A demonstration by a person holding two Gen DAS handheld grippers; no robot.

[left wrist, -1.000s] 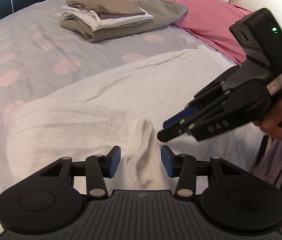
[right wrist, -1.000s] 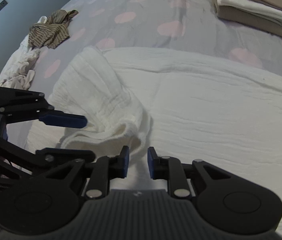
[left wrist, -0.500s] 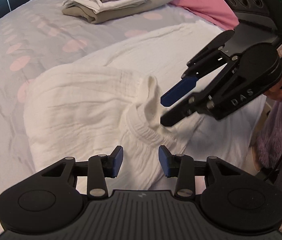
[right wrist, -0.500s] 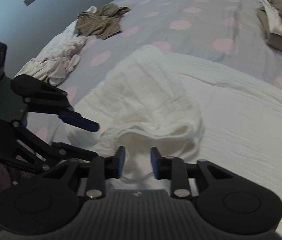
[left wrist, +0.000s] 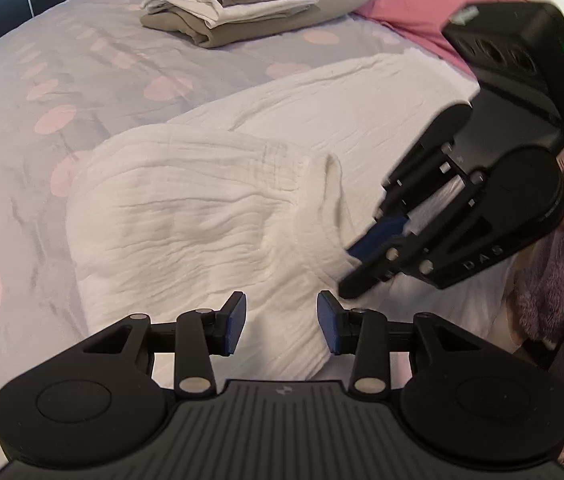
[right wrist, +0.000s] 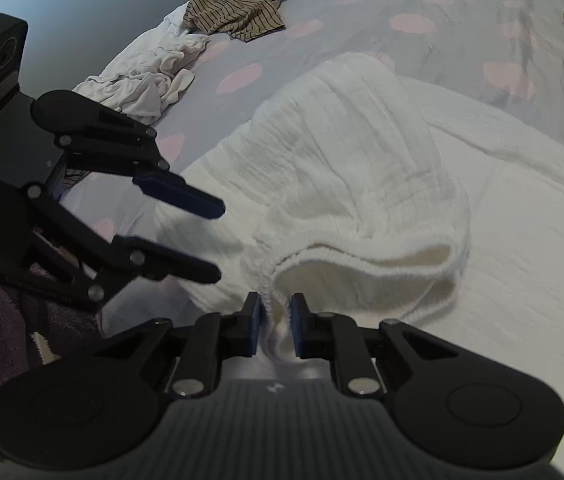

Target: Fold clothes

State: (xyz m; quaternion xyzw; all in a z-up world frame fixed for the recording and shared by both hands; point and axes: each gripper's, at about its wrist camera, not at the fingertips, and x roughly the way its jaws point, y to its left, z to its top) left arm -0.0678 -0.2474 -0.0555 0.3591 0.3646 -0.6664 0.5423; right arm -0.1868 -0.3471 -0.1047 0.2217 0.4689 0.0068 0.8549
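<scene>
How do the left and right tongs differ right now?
The left tongs stand open above the white garment with their pads clear of the cloth; the right tongs are closing with its elastic waistband bunched between the pads. In the right wrist view the left tongs sit to the left of the waistband. Both point down at the same garment, on the bed.

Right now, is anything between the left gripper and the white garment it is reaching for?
Nothing visible is. The left gripper hangs open right over the white garment, with only bare cloth under its fingers. The right gripper is off to one side, its jaws closing with the elastic hem between them.
</scene>
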